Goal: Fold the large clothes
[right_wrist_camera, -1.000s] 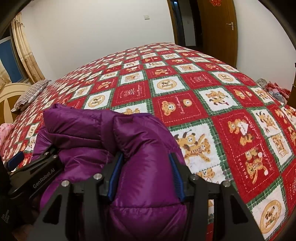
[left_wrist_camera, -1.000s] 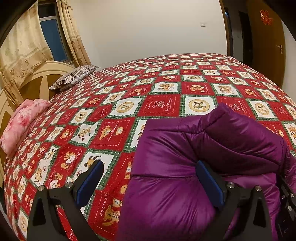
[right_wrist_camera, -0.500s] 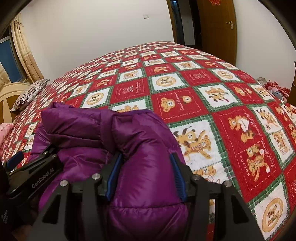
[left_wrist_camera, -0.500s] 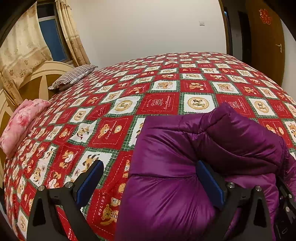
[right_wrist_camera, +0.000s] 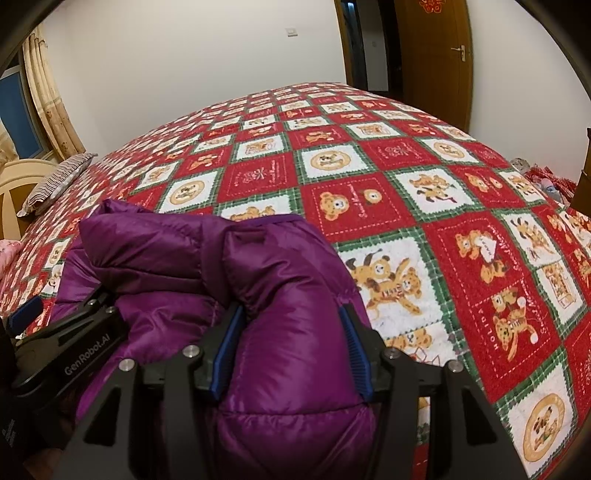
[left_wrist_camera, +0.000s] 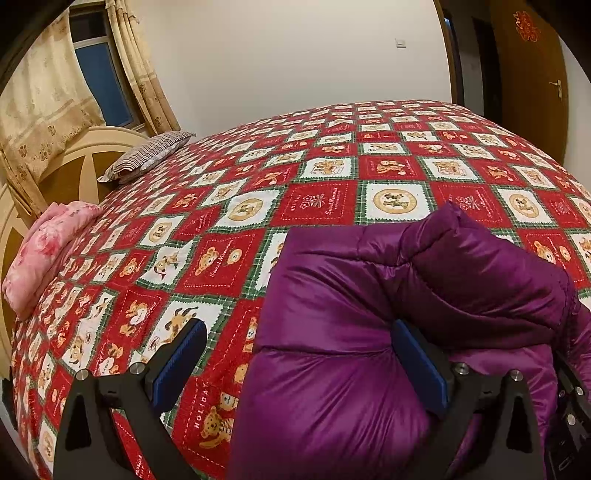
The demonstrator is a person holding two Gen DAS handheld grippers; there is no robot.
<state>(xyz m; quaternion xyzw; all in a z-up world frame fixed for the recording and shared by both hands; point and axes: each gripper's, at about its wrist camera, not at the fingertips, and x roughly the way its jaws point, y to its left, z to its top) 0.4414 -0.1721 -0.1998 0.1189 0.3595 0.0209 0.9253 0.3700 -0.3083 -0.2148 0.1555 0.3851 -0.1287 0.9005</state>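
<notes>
My right tongs (right_wrist_camera: 291,354) are squeezing a puffy fold of the purple jacket (right_wrist_camera: 207,280). My left tongs (left_wrist_camera: 299,365) are standing wide apart, one pad against the jacket (left_wrist_camera: 369,332), the other over the quilt (left_wrist_camera: 229,258). The jacket is lying bunched on the bed, well apart from the striped pillow (left_wrist_camera: 147,155).

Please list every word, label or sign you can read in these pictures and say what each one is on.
"GenRobot.AI": white lettering on the left gripper's black body, seen from the right wrist view.
"HOLIDAY": stitched on a red bear square of the bedspread, by the purple down jacket.
"HOLIDA…": another red square, last letter unclear.
Cursive script on other red squares: too blurred to be sure.
Red paper-cut sign on the wooden door: not legible.
</notes>
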